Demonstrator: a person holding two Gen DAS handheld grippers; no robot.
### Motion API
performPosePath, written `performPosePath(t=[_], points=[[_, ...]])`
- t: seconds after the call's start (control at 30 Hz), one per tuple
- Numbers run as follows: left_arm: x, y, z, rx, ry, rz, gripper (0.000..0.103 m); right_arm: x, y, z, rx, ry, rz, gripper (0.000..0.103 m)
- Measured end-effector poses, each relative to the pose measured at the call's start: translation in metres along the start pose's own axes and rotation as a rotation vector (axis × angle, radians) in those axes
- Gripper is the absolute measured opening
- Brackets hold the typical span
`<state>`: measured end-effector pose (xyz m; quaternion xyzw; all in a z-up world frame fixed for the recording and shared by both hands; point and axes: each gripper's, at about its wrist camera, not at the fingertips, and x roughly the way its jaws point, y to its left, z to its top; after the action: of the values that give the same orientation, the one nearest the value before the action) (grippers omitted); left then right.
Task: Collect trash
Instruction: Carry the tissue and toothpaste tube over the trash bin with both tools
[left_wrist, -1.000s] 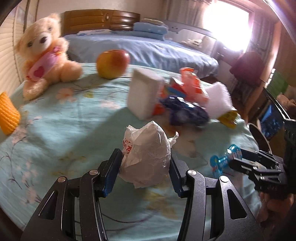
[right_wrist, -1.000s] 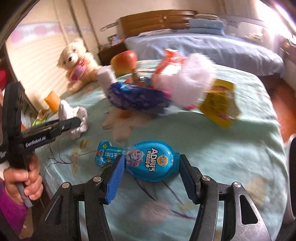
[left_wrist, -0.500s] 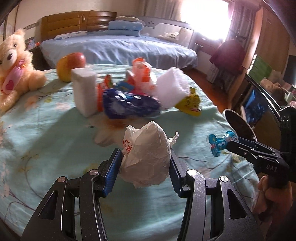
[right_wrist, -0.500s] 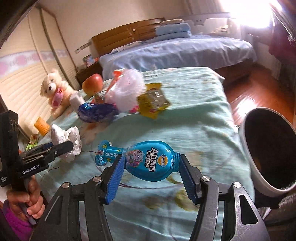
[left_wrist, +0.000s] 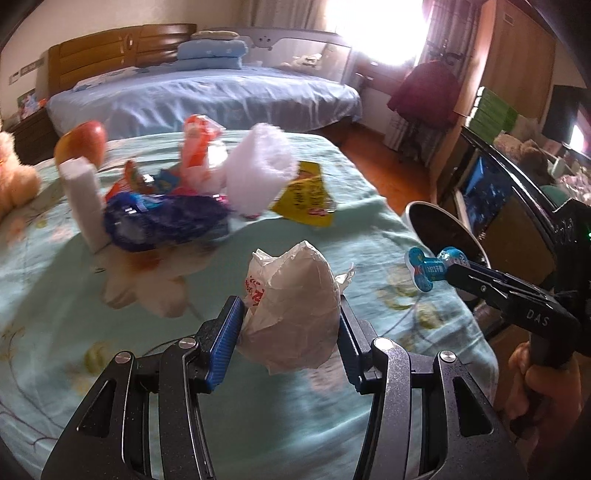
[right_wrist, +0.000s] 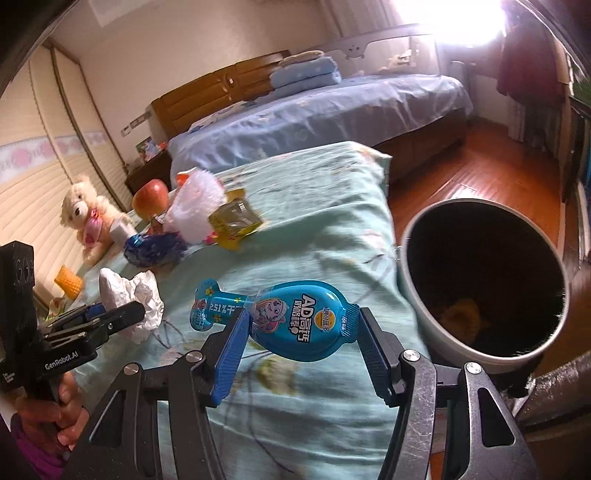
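Note:
My left gripper (left_wrist: 290, 334) is shut on a crumpled white plastic bag (left_wrist: 295, 310), held above the green floral bedcover (left_wrist: 55, 288); from the right wrist the same bag (right_wrist: 127, 291) shows at the far left. My right gripper (right_wrist: 301, 341) is shut on a blue snack pouch (right_wrist: 295, 319) with a cartoon print, hanging over the bed's corner. Its neck (left_wrist: 424, 267) pokes out in the left wrist view. A round bin (right_wrist: 417, 291) with a dark inside stands on the floor just right of the pouch.
A heap of wrappers lies farther up the bed: a dark blue bag (left_wrist: 162, 221), a white fluffy wad (left_wrist: 258, 173), a yellow packet (left_wrist: 306, 195), a white block (left_wrist: 83, 199). An apple (right_wrist: 149, 197), a teddy bear (right_wrist: 86, 218) and a second, blue bed (right_wrist: 314, 118) lie beyond.
Both grippers have swung to the right with their loads, toward the bed's corner. The bin has come into view and now fills the right side of the right wrist view.

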<state>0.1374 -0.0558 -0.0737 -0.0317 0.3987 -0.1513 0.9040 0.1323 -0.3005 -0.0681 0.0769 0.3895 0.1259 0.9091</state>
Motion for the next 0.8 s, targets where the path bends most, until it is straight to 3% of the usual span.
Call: performPosePath(t=[0.8], points=[[0.034,-0.084,0.024,0.125,0.03,-0.1,0.049,-0.028,-0.084,0.004,0.13,-0.059,-0.135,0.06]])
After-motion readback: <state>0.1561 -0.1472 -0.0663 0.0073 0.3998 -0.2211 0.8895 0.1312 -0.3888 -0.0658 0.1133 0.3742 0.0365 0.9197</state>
